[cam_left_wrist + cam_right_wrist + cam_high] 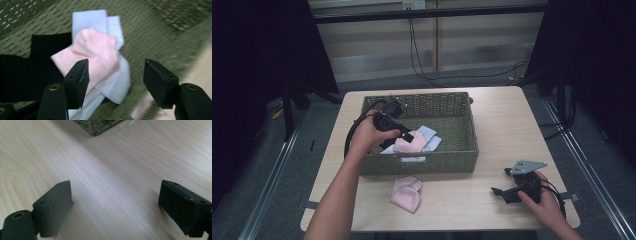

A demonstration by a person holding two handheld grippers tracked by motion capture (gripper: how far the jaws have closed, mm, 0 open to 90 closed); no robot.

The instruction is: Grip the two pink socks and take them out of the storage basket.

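1. Pink sock point(410, 141) lies inside the green woven basket point(462, 155) on top of a pale blue cloth point(428, 136) and a black cloth point(27, 72), toward the basket's front-left part.
2. A 2nd pink sock point(406, 193) lies on the worktop point(507, 125) just in front of the basket's front wall, apart from it.
3. No brand, label or writing can be read on any of these things.
4. The left tongs point(116, 82) hang over the basket with the jaws spread apart; 1 jaw sits over the pink sock's edge, the other over bare weave, and nothing is clamped.
5. The right tongs point(115, 207) rest low over the worktop near its front-right corner, jaws wide apart and holding nothing.
6. The basket's right half is bare weave. The worktop right of the basket, up to the rounded edge, is bare wood, and so is the strip between the 2nd sock and the right hand point(544, 207).
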